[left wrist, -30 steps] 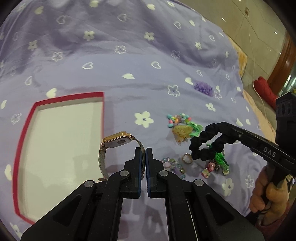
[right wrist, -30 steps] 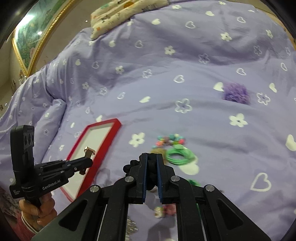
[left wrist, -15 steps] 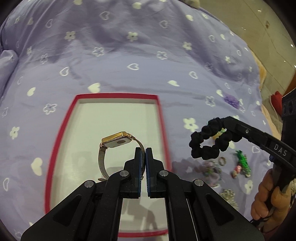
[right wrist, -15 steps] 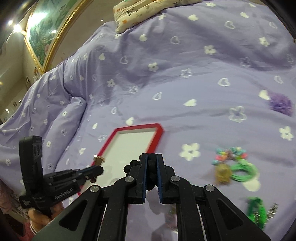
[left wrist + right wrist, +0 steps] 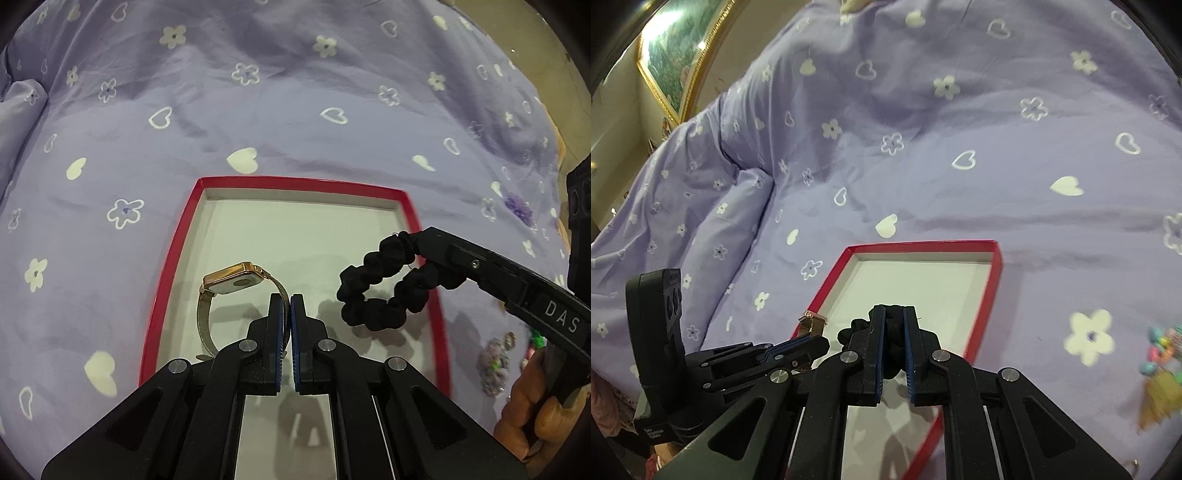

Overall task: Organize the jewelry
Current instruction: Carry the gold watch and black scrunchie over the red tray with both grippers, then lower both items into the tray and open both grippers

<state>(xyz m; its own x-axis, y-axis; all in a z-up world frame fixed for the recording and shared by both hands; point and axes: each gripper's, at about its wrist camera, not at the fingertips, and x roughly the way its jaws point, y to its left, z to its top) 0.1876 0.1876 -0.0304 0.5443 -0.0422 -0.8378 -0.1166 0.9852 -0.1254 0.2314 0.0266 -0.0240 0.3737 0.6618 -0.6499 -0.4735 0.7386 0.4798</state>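
My left gripper [image 5: 287, 301] is shut on the mesh strap of a gold watch [image 5: 232, 284], which hangs above the white floor of a red-rimmed tray [image 5: 410, 206]. To its right my right gripper [image 5: 419, 243] is shut on a black scrunchie [image 5: 384, 284], also held over the tray. In the right wrist view the right gripper [image 5: 894, 314] pinches the scrunchie [image 5: 892, 343] above the tray [image 5: 995, 273], and the left gripper [image 5: 820, 341] with the watch [image 5: 811, 324] sits at the tray's left edge.
The tray lies on a purple bedspread [image 5: 258, 110] with white hearts and flowers. Loose jewelry lies on it to the right: a beaded bracelet [image 5: 1161, 341], a pale beaded piece [image 5: 493, 363] and a purple scrunchie [image 5: 519, 208]. A hand [image 5: 532, 417] holds the right gripper.
Both grippers have moved left from the jewelry pile to over the tray, still holding the watch and the scrunchie. The tray now sits central in both views.
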